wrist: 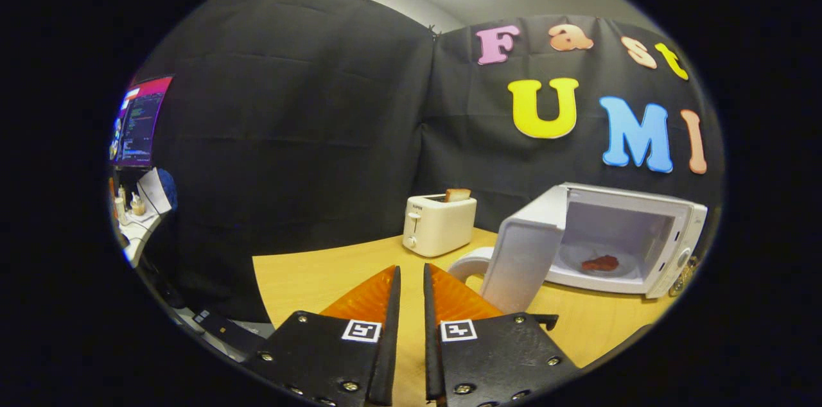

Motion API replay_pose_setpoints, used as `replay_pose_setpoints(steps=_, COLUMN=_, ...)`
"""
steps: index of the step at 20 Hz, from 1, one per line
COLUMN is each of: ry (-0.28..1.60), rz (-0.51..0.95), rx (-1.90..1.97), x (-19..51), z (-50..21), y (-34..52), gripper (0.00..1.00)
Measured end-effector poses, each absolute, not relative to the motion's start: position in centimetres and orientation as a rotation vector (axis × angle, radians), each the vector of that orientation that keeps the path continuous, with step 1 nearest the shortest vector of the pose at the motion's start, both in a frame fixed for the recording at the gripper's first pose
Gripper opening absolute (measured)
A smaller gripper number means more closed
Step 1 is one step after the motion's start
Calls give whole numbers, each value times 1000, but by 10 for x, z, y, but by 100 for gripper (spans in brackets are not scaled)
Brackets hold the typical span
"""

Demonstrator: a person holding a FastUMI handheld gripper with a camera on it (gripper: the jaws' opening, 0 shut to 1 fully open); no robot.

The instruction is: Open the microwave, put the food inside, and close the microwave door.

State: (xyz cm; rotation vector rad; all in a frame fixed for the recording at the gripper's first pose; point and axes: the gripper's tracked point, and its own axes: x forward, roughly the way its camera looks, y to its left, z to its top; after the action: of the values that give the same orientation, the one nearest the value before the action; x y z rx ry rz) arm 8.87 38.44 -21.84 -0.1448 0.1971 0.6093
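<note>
The gripper (411, 269) is hanging over the wooden table (302, 278) with its two fingers (369, 294) standing almost together, a thin slit of table showing between them, and gripping nothing. Their bases are running out of sight below, so the hand holding the tool is hidden. Beyond the fingertips and off to the right, the white microwave (661, 233) is sitting with its door (523, 253) swung wide toward the fingers. The door's curved handle (467, 264) is lying just beside the right fingertip — whether the two are touching is hard to tell. Inside the cavity, the food (600, 262), a small reddish piece, is resting on the pale round plate (571, 256); what kind of food it is cannot be made out. The microwave's far side is bending away in the lens, its controls blurred. Straight ahead of the fingers, a white toaster (438, 224) is standing near the table's back edge with a slice of bread (457, 194) poking out of its slot. Far left, a lit monitor (141, 121) and a cluttered desk (131, 233) are showing only partly — too small to read.
</note>
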Motion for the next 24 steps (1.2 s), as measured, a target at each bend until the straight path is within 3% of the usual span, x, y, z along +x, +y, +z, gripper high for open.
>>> replay_pose_setpoints(steps=10, ry=126, rz=433, rx=-251, x=82, z=-211, y=292, gripper=19)
replay_pose_setpoints(steps=21, ry=189, rz=112, rx=-143, x=147, z=-213, y=135, gripper=20)
replay_pose_setpoints(steps=22, ry=204, rz=92, rx=-123, x=166, z=-215, y=120, gripper=10)
replay_pose_setpoints(steps=24, ry=233, rz=34, rx=-80, x=183, z=-218, y=92, gripper=9)
